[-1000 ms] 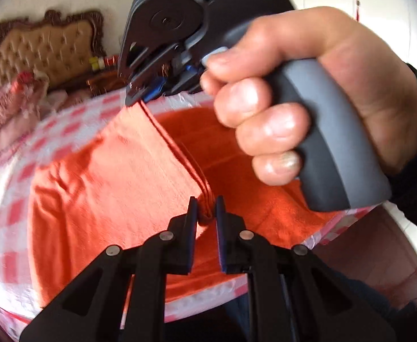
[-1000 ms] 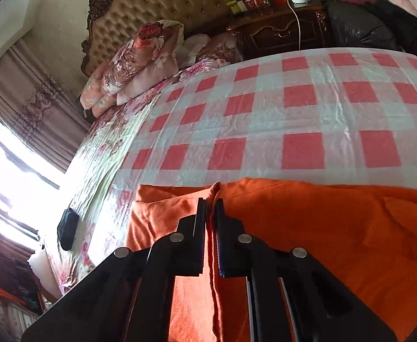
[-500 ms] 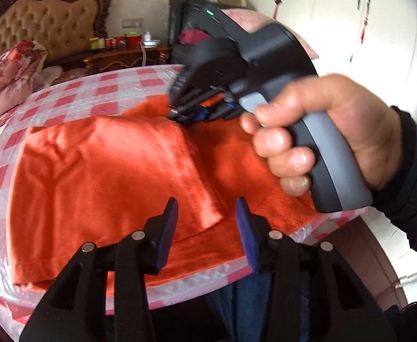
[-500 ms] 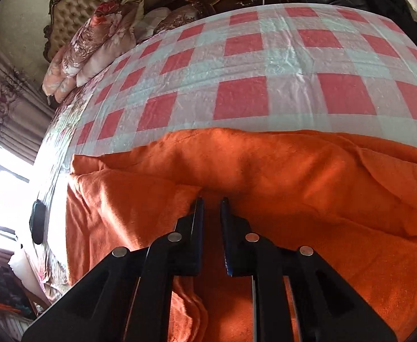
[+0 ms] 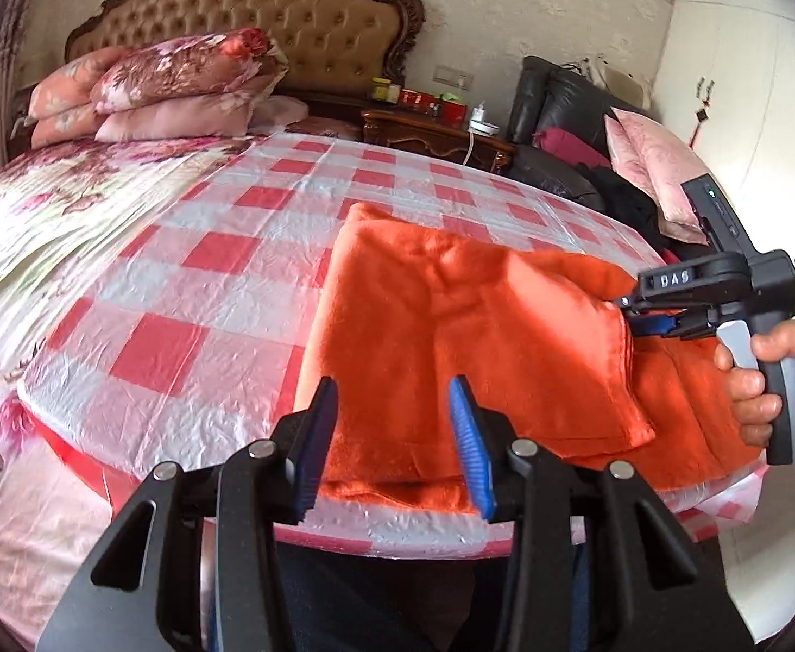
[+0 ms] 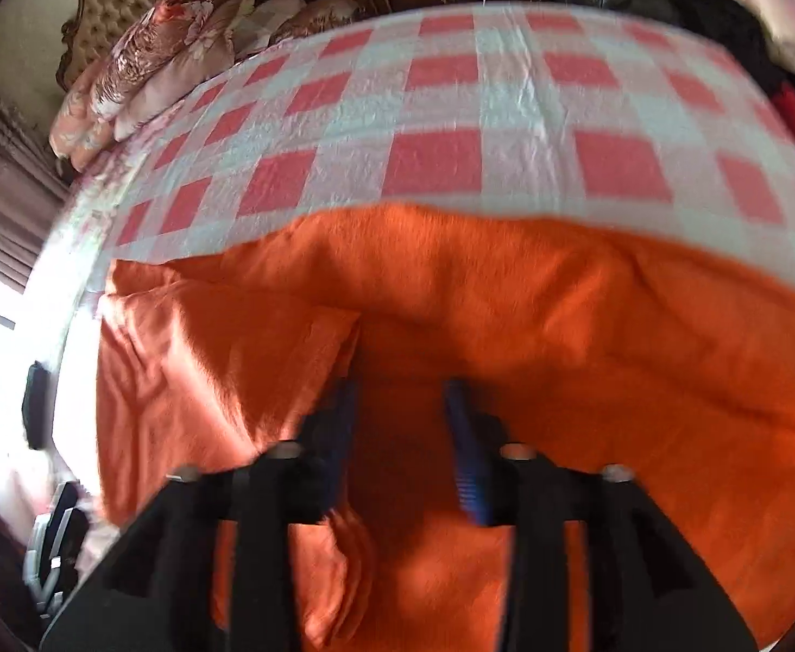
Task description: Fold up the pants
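- Here the left gripper (image 5: 393, 437) stands spread wide above the near edge of the orange pants (image 5: 468, 348), gripping nothing.
- The right gripper (image 6: 400, 437) is likewise spread over the folded pants.
- Pants lie on the checkered sheet (image 5: 207, 293) near the bed's edge.

The whole right wrist view is smeared by motion blur. At the right edge of the left wrist view, the person's hand (image 5: 777, 380) is cut off at the wrist.

Both wrist cams low over bed, sharing orange pants (image 5: 468, 348).
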